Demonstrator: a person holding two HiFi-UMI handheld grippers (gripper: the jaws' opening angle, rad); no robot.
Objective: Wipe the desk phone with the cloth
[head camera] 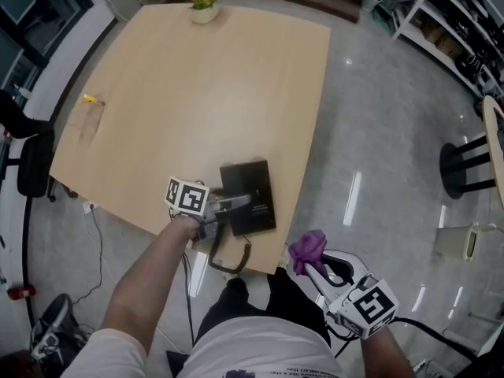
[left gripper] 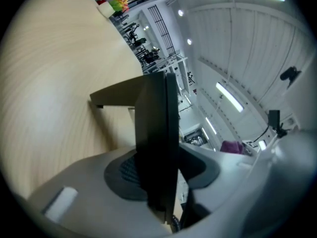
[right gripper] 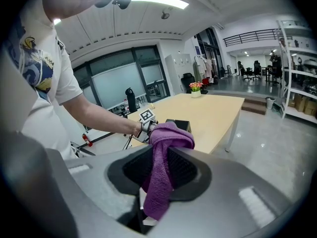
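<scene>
The left arm (head camera: 146, 278) stretches forward from the near side, and the left gripper (head camera: 239, 204) lies almost level, its jaws seemingly clamped on the desk phone (head camera: 250, 181). The right gripper (head camera: 315, 268) stays close to the body at the near right, tilted downward, its jaws pinching the cloth (head camera: 307, 247).

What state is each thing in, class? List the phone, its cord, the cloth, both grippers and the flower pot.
Desk phone: lying at the table's near edge, gripped.
Cord: looping over the table's edge.
Cloth: bunched, held off the table.
Left gripper: shut on the desk phone.
Right gripper: shut on the cloth.
Flower pot: upright, at the far edge.
</scene>
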